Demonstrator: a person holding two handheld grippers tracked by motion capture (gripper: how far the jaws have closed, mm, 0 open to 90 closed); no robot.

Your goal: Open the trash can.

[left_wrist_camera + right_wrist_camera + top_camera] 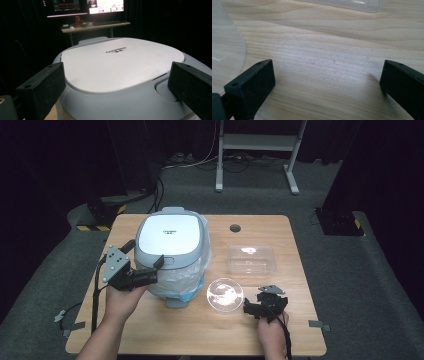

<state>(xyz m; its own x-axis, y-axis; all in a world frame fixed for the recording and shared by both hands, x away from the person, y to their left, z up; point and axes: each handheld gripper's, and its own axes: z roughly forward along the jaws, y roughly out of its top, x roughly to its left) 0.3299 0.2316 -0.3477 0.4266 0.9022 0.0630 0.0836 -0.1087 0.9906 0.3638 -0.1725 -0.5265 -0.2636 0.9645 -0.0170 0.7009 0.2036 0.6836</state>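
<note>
Left tool (pixel 150 272) spread at closed rice cooker (pixel 172 245); right tool (pixel 252 306) spread beside empty bowl (pixel 225 294).

A lab-like recording room: black curtains (pixel 60 160) all around, grey carpet (pixel 350 270), a monitor desk (pixel 95 26), cables (pixel 200 162) on the floor.

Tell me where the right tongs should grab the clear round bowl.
Take the clear round plastic bowl by its thin rim on the side facing the right tongs, one jaw inside and one outside. The bowl sits upright and open, probably too wide to span, and the open tongs already sit beside that edge.
</note>
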